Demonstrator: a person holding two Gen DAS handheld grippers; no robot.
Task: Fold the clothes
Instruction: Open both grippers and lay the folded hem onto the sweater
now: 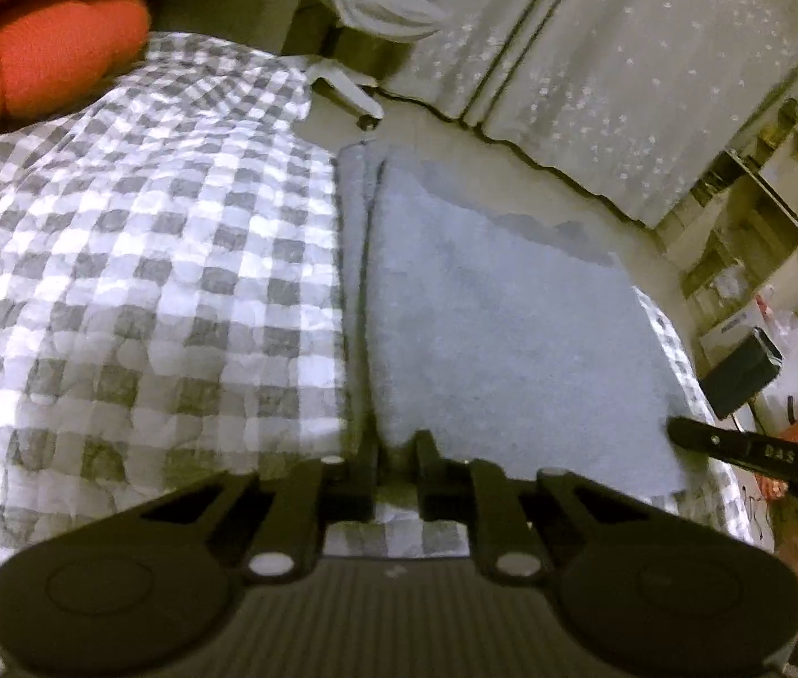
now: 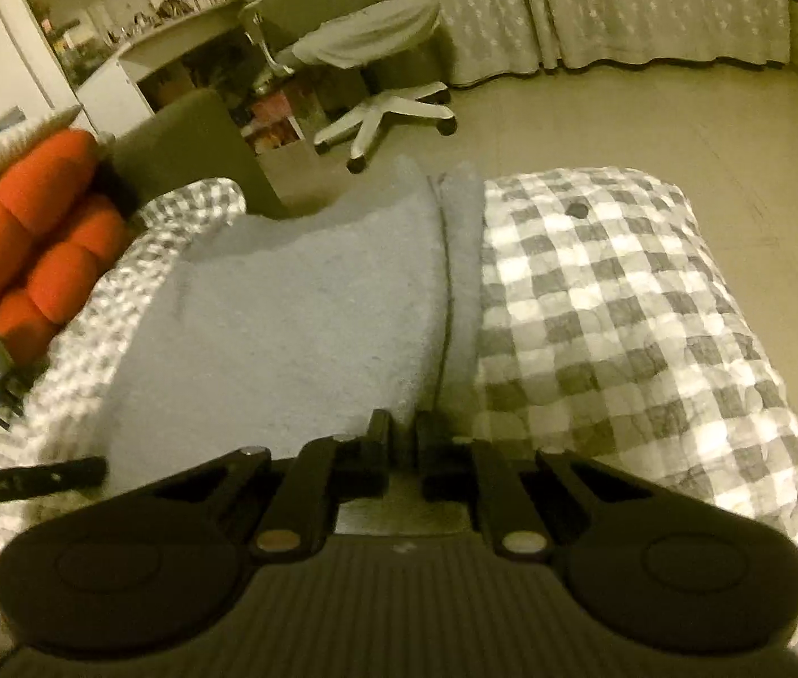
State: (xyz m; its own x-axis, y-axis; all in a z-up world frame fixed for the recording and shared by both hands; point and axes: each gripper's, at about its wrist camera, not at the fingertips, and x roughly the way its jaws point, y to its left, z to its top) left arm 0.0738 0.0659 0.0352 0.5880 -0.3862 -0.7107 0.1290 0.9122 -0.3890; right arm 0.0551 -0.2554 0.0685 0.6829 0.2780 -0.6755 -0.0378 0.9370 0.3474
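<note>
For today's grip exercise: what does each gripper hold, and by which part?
Both grip the light blue fleece garment by its near edge: the left gripper at its left corner, the right gripper at its right corner.

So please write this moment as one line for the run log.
stage: grasp near edge | item: blue-grey towel on checked quilt | left gripper: shut on towel | right gripper: shut on towel | fold: not yet lifted
</note>
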